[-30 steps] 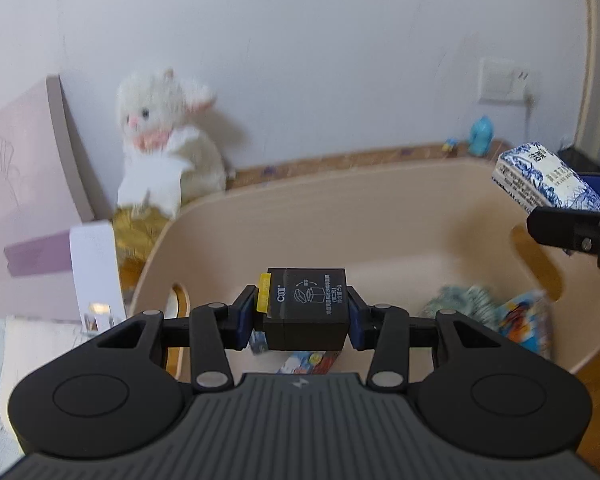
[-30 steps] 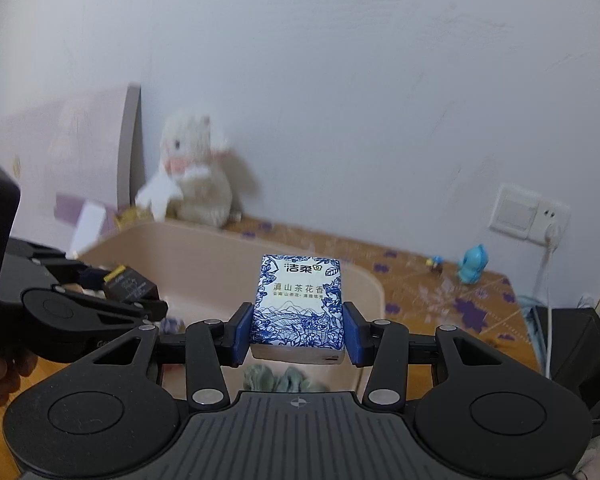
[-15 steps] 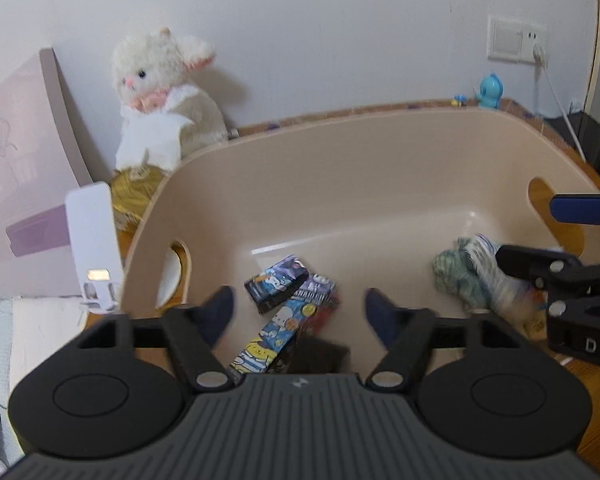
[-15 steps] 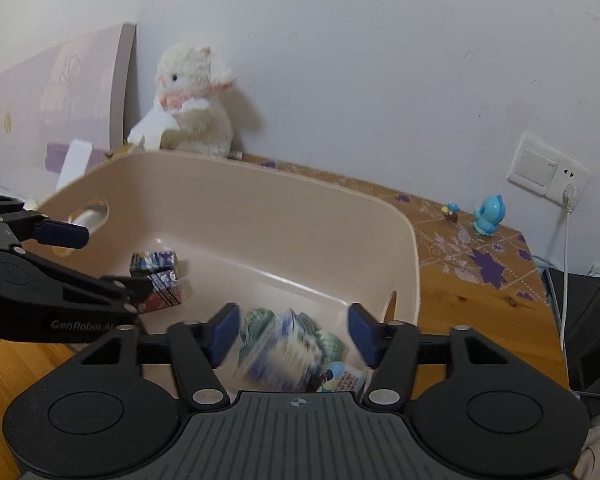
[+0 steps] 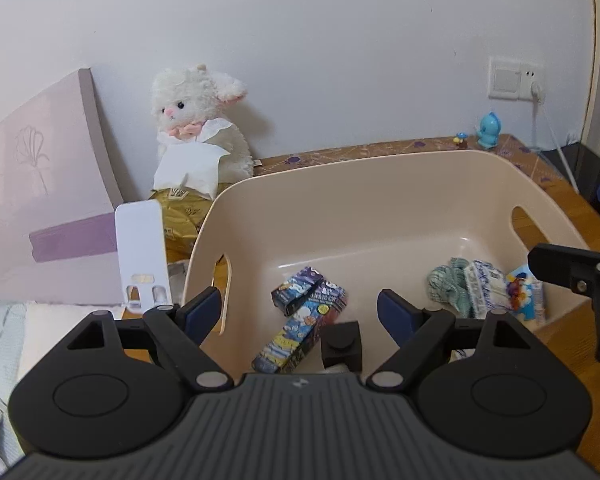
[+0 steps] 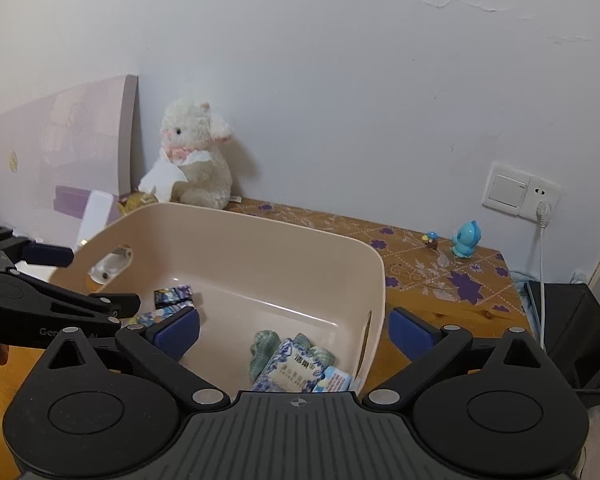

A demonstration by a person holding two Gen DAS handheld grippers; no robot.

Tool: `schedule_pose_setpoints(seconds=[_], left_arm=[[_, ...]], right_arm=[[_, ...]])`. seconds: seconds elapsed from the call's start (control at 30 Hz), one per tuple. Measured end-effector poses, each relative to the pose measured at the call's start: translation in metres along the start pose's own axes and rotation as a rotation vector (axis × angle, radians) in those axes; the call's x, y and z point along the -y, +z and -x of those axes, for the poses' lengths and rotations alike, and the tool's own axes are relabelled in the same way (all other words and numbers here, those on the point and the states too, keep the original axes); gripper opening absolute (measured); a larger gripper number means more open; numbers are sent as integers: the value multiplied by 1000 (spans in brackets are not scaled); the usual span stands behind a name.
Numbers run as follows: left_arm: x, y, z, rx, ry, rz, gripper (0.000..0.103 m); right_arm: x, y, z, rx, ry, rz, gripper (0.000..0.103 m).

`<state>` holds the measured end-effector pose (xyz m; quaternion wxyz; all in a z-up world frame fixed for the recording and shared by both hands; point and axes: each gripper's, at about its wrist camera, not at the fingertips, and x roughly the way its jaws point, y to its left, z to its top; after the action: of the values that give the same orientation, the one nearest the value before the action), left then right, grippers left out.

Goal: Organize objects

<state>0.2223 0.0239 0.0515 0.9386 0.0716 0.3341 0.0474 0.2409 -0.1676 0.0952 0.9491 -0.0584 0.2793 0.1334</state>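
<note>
Both tools hang over the beige bin (image 5: 380, 184) on the wooden table (image 6: 440, 280), each released and holding nothing. The left tool (image 5: 300, 308) has its blue pads spread wide above the bin's near-left corner, where a small black box (image 5: 342, 346) lies on the floor of the bin, touching a long cartoon-printed box (image 5: 300, 328) and near a smaller dark printed box (image 5: 296, 292). The right tool (image 6: 292, 332) is likewise spread wide, one pad inside the bin's right end and one outside it, straddling the wall. Below it a blue-and-white tissue pack (image 6: 292, 372) rests on a green checked cloth (image 6: 266, 344), beside a light-blue packet (image 6: 336, 380).

A white plush lamb (image 5: 198, 128) sits behind the bin against the wall, and a small blue figurine (image 6: 466, 238) stands on the table well to the bin's right.

The likeliest trouble from here is at the bin's right end: if the right tool is drawn sideways rather than lifted, its inner pad could catch the rim or the handle cut-out and drag the light bin across the table. The left tool sits low over the loose boxes and could knock them if it swings.
</note>
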Motion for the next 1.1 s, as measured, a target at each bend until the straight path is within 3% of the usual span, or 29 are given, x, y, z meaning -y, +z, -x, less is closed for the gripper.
schedule_pose_setpoints(seconds=[0.13, 0.33, 0.5, 1.1], left_arm=[[-6, -10, 24, 21, 1, -19, 86], [-19, -25, 65, 36, -31, 29, 86], [-20, -42, 94, 57, -37, 20, 86], [-10, -105, 152, 53, -15, 22, 86]], right_arm=[[4, -5, 22, 21, 14, -24, 103], [2, -16, 54, 37, 15, -26, 103], [-2, -28, 74, 7, 19, -52, 103], [-19, -72, 134, -32, 17, -45, 103]])
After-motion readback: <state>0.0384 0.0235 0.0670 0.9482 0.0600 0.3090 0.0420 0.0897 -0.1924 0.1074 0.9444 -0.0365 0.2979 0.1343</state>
